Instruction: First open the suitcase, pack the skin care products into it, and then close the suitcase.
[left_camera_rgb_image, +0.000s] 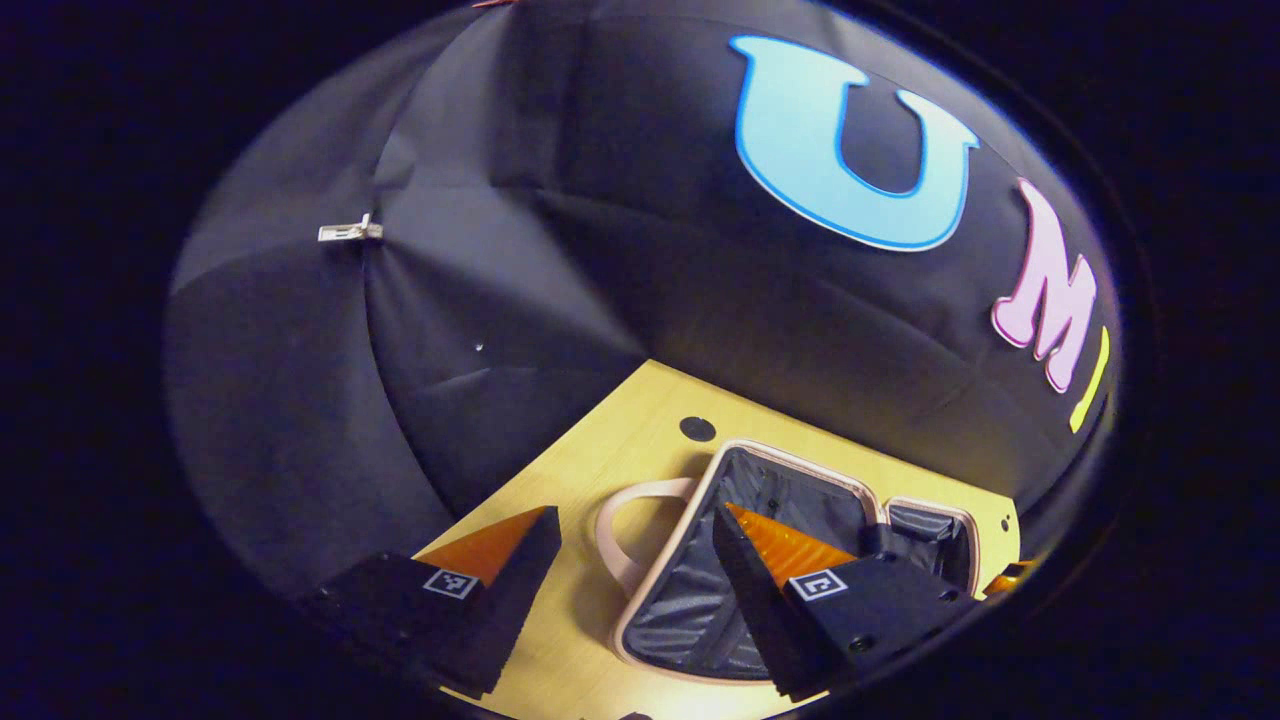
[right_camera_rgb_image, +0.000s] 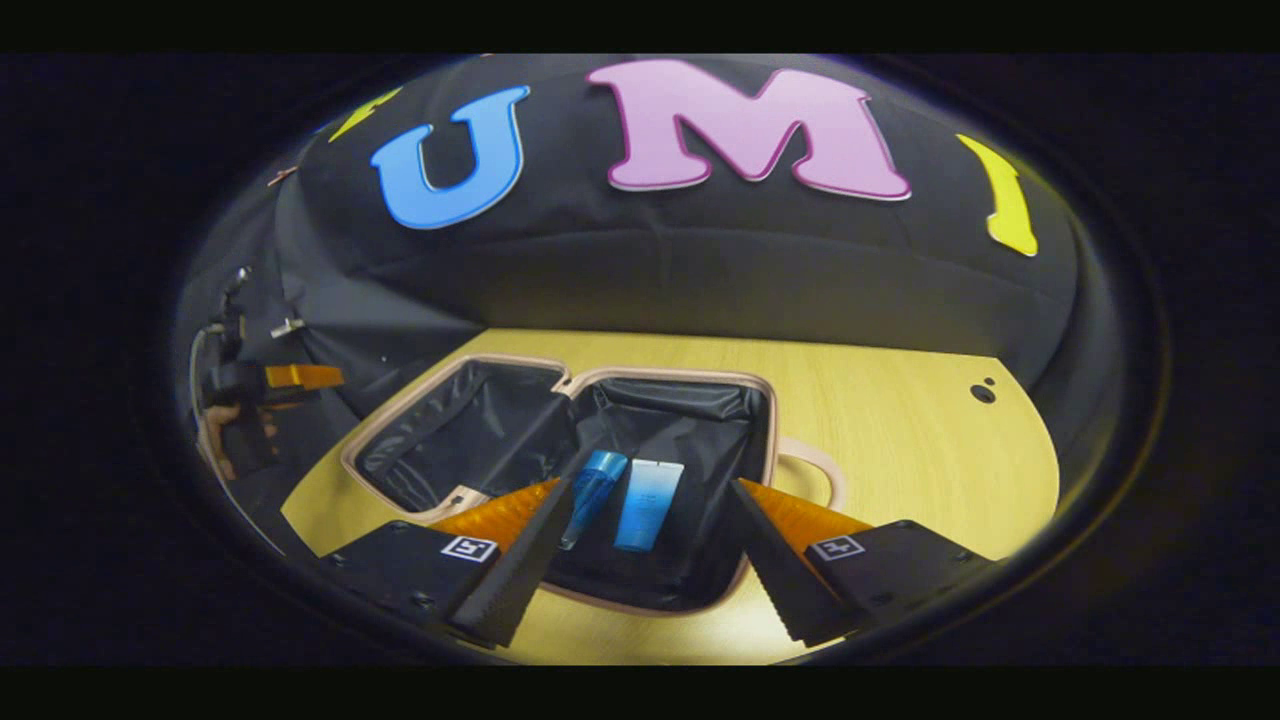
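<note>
On the yellow wooden desk (right_camera_rgb_image: 900, 420), an open suitcase (right_camera_rgb_image: 560, 385) with pinkish rim, both dark-lined halves lying flat side by side. Seen in the right gripper view, going left to right: far at the left edge, the left gripper (right_camera_rgb_image: 262, 385) held by a hand (right_camera_rgb_image: 215, 440), well apart from the case and off the desk's corner; then the empty left half of the case; then the right half, holding two blue skin care products, a bottle (right_camera_rgb_image: 592, 495) and, just beside it on its right, a pale-topped tube (right_camera_rgb_image: 648, 505); then the suitcase handle (right_camera_rgb_image: 815, 470) curving out over bare desk. Right gripper (right_camera_rgb_image: 645, 550) open, holding nothing, fingers (right_camera_rgb_image: 515, 575) spread wide on either side of the two products, which lie between and beyond the tips, not touched.

In the left gripper view: left gripper (left_camera_rgb_image: 635, 585) likewise open and empty, left finger over bare desk, the handle (left_camera_rgb_image: 625, 525) between the tips, right finger in front of the suitcase (left_camera_rgb_image: 700, 590) lining. No contact with the case apparent.
</note>
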